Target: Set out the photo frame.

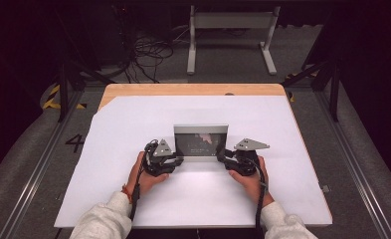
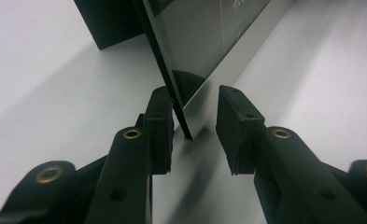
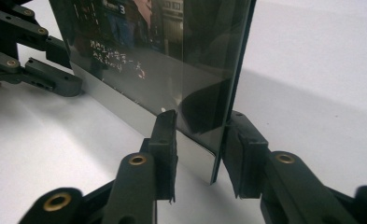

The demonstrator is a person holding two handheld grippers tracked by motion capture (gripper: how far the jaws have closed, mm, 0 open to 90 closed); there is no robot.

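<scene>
The left gripper (image 2: pixel 195 126) is seen with its jaws parted around the lower corner of a glass-fronted picture frame (image 2: pixel 204 56); one pad lies against the frame's edge, the other stands clear of it. The right gripper (image 3: pixel 200 140) straddles the opposite lower corner likewise, a gap being visible on the front side. The frame (image 1: pixel 201 140) is stood upright on the white sheet (image 1: pixel 133 149) between both grippers, unclamped.

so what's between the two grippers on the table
The upright picture frame stands between the left gripper and the right gripper, each at a lower corner, clearest in the high view.
</scene>
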